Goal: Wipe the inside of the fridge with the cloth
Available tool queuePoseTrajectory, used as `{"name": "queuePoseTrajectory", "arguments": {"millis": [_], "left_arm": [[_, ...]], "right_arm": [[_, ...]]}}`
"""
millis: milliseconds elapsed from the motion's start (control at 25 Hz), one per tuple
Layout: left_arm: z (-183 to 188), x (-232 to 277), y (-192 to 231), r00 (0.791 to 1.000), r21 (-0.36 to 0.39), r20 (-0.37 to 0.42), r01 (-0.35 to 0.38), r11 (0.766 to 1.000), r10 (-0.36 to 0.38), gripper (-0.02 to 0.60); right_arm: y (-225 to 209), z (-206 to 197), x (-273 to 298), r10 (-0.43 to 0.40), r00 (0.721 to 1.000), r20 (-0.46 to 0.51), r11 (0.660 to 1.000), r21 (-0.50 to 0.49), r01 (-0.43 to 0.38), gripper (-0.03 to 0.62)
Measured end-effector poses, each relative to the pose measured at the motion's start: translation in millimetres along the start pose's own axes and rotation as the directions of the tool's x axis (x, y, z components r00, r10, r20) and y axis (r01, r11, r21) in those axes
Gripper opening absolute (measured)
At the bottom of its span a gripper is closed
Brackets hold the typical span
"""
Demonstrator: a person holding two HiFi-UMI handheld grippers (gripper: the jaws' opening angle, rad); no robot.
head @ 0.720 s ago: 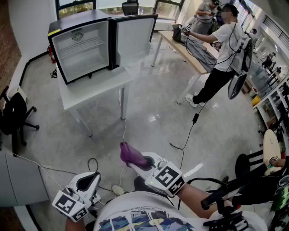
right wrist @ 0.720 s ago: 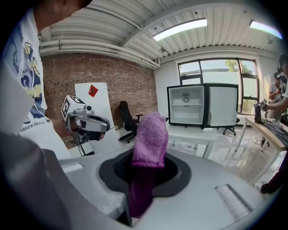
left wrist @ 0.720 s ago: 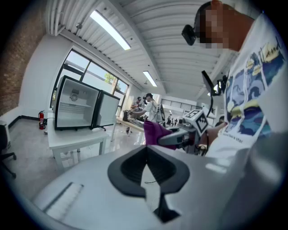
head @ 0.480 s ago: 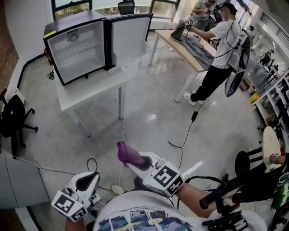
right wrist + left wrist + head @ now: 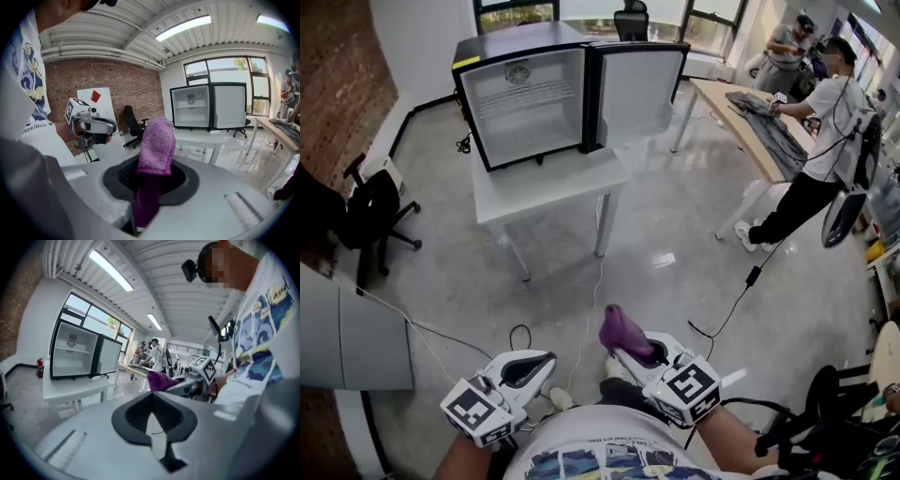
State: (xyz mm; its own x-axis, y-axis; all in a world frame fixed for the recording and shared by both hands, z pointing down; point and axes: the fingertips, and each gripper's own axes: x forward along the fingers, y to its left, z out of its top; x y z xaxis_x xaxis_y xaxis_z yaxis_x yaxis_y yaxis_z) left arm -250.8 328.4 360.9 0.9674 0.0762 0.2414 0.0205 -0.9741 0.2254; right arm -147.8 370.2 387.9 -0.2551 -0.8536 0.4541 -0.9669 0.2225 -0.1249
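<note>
Right gripper [image 5: 151, 180], fingers clamped on a fluffy purple cloth [image 5: 157, 140], left gripper [image 5: 151, 401], fingers together on nothing, small black fridge [image 5: 530, 98], door open, on a white desk [image 5: 553, 183], well apart from both grippers
</note>
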Motion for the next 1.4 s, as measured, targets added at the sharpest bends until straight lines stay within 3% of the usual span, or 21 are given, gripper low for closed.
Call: {"name": "queuePoseTrajectory", "arguments": {"millis": [320, 680, 920, 1200, 1400], "left_arm": [[44.9, 34.9, 38.8, 0.986, -0.03, 0.066, -0.151, 0.988, 0.152, -0.012], [62.3, 86.1, 82.1, 0.932, -0.029, 0.068, -0.355, 0.934, 0.357, -0.011], [73.4, 104.6, 114.4, 0.932, -0.01, 0.034, -0.361, 0.933, 0.361, -0.011], [98.2, 117.7, 179.3, 0.962, 0.014, 0.057, -0.268, 0.963, 0.267, -0.004], [127.6, 103.5, 232.7, 0.969, 0.038, 0.098, -0.232, 0.972, 0.228, 0.002]], "right_arm": [[-69.4, 26.1, 2.8, 0.009, 0.999, 0.051, 1.0, -0.011, -0.009, 0.075], [-148.8, 47.9, 30.3, 0.085, 0.991, 0.102, 0.996, -0.042, -0.081, 0.075], [-179.5, 69.2, 54.2, 0.07, 0.989, 0.128, 0.997, -0.035, -0.066, 0.075], [-210.6, 115.3, 102.5, -0.034, 0.99, 0.14, 0.998, -0.038, 0.04, 0.075], [-226.3, 161.9, 148.4, -0.104, 0.983, 0.151, 0.993, -0.045, 0.112, 0.075]]}}
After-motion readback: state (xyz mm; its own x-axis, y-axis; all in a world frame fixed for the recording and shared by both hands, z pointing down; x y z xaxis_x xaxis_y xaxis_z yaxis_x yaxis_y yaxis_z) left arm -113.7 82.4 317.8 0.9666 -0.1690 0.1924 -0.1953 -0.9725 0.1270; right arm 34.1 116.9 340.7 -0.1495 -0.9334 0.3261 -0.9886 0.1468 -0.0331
